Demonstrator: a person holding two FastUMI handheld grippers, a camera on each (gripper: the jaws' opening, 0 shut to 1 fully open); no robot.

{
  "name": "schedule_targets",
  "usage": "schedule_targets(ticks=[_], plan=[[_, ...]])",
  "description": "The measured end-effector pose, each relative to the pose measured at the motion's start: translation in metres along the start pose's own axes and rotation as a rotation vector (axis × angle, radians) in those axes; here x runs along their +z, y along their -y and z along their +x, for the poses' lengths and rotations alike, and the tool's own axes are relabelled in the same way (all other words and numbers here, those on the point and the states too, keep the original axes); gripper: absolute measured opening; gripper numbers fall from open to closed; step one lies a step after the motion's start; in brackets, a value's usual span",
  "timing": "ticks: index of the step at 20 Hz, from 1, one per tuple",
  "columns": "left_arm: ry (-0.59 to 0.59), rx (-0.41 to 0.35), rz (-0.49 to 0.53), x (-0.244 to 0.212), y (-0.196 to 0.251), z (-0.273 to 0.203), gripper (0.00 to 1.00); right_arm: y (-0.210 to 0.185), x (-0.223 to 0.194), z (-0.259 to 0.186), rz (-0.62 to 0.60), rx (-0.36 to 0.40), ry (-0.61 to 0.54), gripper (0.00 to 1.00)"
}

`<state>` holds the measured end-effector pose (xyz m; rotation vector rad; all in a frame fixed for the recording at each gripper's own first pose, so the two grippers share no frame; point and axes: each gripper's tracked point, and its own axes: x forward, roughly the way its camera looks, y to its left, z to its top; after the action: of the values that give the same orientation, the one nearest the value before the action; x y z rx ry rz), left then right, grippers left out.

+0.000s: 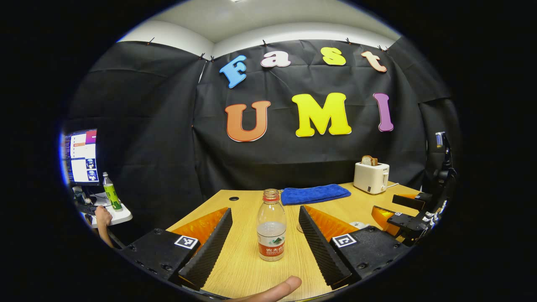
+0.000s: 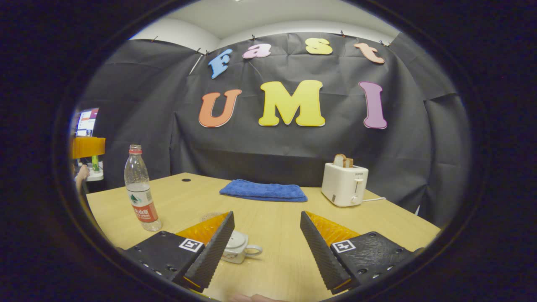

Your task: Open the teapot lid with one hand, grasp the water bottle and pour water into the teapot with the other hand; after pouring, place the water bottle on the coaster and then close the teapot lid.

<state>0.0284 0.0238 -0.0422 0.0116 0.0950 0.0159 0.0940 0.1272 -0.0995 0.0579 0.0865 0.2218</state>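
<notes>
A clear water bottle (image 1: 271,226) with a red label stands upright on the wooden table (image 1: 247,268), about a third full. My left gripper (image 1: 265,212) is open, its fingers on either side of the bottle and apart from it. In the right gripper view the bottle (image 2: 140,193) stands at the left. A small white teapot (image 2: 238,247) with its lid on sits just ahead of my open right gripper (image 2: 267,218), partly hidden by the left finger (image 2: 209,251). A faint round coaster (image 2: 209,217) lies beyond it. The right gripper (image 1: 413,216) also appears at the right edge of the left gripper view.
A folded blue towel (image 2: 264,191) lies at the back of the table. A white toaster (image 2: 344,184) holding bread stands at the back right, its cord trailing off. A monitor (image 1: 80,156) and a green bottle (image 1: 111,193) are on a side desk at the left, by a person's hand (image 1: 102,216).
</notes>
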Motion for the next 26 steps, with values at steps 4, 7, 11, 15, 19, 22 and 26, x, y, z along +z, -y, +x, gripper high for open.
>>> schedule_targets(ticks=[4, 7, 11, 15, 19, 22, 26], plan=[[-0.025, 0.021, -0.018, -0.007, -0.010, 0.005, 1.00, -0.028, -0.017, 0.023, 0.016, 0.020, -0.051, 0.98], [-0.010, 0.036, 0.003, -0.004, -0.017, 0.006, 1.00, -0.042, -0.028, 0.034, 0.010, 0.023, -0.077, 0.94], [0.009, 0.031, 0.027, 0.001, -0.019, 0.004, 1.00, -0.050, -0.041, 0.043, 0.040, 0.031, -0.114, 0.74], [0.008, 0.019, 0.024, -0.001, -0.019, 0.006, 1.00, -0.053, -0.048, 0.048, 0.053, 0.043, -0.126, 0.43], [0.009, 0.006, 0.025, -0.003, -0.014, 0.009, 1.00, -0.052, -0.050, 0.050, 0.030, 0.055, -0.125, 0.15], [0.003, -0.027, 0.011, -0.009, -0.005, 0.015, 1.00, -0.052, -0.049, 0.050, 0.005, 0.058, -0.121, 0.01], [-0.009, -0.075, -0.009, -0.018, 0.004, 0.023, 1.00, -0.055, -0.043, 0.049, -0.047, 0.054, -0.101, 0.00]])
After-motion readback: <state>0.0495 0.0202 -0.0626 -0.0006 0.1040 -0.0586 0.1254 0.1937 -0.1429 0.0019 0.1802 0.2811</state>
